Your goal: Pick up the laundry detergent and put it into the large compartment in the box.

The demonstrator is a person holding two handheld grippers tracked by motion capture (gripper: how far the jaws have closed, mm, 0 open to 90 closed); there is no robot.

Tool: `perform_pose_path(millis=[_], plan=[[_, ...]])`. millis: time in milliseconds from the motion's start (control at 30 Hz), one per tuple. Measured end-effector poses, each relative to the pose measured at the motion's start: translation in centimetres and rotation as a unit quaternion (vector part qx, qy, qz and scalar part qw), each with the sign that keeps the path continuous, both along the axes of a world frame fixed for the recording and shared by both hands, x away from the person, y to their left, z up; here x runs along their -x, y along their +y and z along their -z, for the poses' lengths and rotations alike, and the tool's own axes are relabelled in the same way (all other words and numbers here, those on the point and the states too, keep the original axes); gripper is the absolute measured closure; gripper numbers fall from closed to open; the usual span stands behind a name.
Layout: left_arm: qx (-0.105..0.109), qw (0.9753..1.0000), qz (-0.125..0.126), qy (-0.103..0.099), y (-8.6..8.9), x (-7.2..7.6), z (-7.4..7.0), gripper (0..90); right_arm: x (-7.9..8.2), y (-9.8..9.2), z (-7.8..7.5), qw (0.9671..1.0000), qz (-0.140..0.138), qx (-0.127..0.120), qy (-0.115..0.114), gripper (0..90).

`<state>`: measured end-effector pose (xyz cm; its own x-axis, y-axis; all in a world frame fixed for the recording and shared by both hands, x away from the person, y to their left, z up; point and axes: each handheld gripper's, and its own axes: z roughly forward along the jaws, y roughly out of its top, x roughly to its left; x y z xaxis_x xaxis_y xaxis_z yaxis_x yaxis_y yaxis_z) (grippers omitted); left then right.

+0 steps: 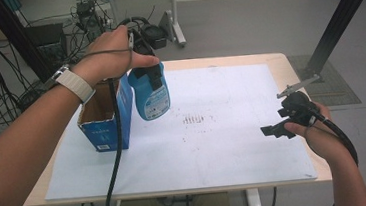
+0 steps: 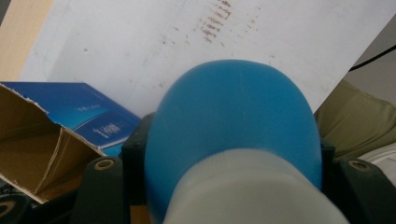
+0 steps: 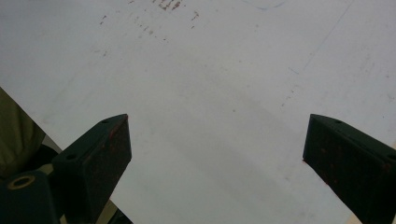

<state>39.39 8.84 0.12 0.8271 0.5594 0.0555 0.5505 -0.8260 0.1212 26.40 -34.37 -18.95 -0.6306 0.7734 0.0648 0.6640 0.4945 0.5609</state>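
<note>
A blue plastic bottle (image 1: 152, 99) with a label hangs in the air just right of an open blue cardboard box (image 1: 103, 124). My left gripper (image 1: 148, 77) is shut on the bottle's upper part, held from above. In the left gripper view the bottle's rounded blue body (image 2: 233, 116) bulges between the two black jaws, and the box's open brown inside (image 2: 37, 154) lies to the left. At the right side of the table my right gripper (image 1: 275, 130) rests low over the white sheet (image 1: 225, 149). It is open (image 3: 215, 140) with nothing between its jaws.
The white sheet covers most of the wooden table (image 1: 276, 60) and has dark smudges (image 1: 192, 118) near its middle. The left gripper's cable (image 1: 116, 154) trails over the front edge. A black frame post (image 1: 337, 19) stands at the back right, and cables and equipment (image 1: 83, 16) are behind.
</note>
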Motion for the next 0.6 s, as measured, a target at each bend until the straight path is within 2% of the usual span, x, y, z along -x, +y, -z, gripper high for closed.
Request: perform_pose_path(millis=[100, 300, 600], plan=[[0.001, 0.9999, -0.015, 0.001, 0.2, -0.1, -0.7, 39.0, -0.1, 0.1, 0.0, 1.0, -0.001, 0.001, -0.001, 7.7], [-0.002, 0.9989, -0.045, -0.01, 0.3, 0.2, -2.4, 39.0, -0.2, 0.2, 0.0, 1.0, -0.002, 0.0, -0.001, 7.7], [0.005, 0.9949, -0.1, -0.003, 1.6, -0.4, -4.8, 39.0, -0.2, 0.1, -0.1, 1.0, -0.003, -0.002, -0.002, 7.7]])
